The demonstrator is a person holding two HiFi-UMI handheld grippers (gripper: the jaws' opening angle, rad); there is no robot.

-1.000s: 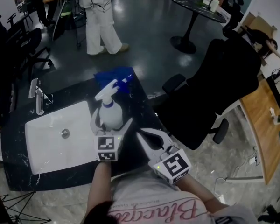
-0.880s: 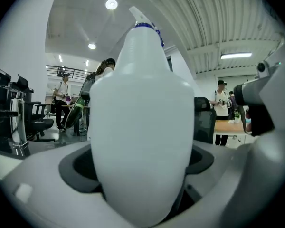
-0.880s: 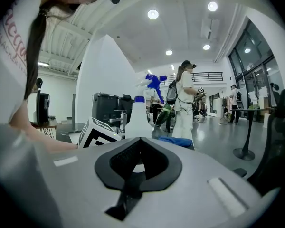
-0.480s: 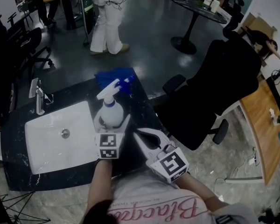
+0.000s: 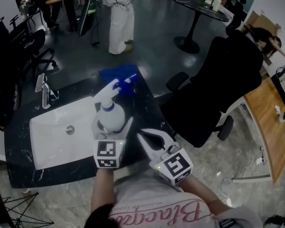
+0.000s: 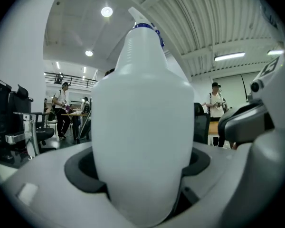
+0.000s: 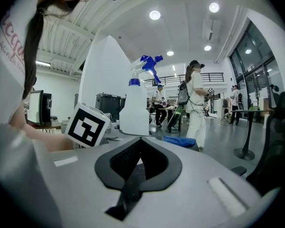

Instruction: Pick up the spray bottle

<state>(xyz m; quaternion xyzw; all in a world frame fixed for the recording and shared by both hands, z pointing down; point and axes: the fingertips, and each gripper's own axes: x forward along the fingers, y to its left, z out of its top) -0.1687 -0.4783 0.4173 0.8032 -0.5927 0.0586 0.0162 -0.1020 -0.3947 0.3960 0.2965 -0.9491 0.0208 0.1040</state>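
A white spray bottle point(image 5: 109, 118) with a blue collar and a white trigger head stands upright between the jaws of my left gripper point(image 5: 113, 125), just above the dark counter point(image 5: 19, 160) at the sink's right edge. In the left gripper view the bottle point(image 6: 142, 127) fills the middle, and the dark pads of my left gripper point(image 6: 142, 175) press on both its sides. My right gripper point(image 5: 141, 137) hovers just right of the bottle, shut and holding nothing. The right gripper view shows my right gripper point(image 7: 138, 139) with its tips together and the bottle point(image 7: 134, 113) ahead on the left.
A white sink point(image 5: 52, 141) with a chrome faucet point(image 5: 45, 90) is set in the counter. A blue cloth point(image 5: 121, 73) lies at the counter's far corner. A black office chair point(image 5: 218, 89) stands to the right. A person in white point(image 5: 121, 18) walks beyond.
My left gripper's jaws have closed in on the spray bottle and lifted it a little off the counter. The right gripper has shifted slightly. The person in white has walked to the right.
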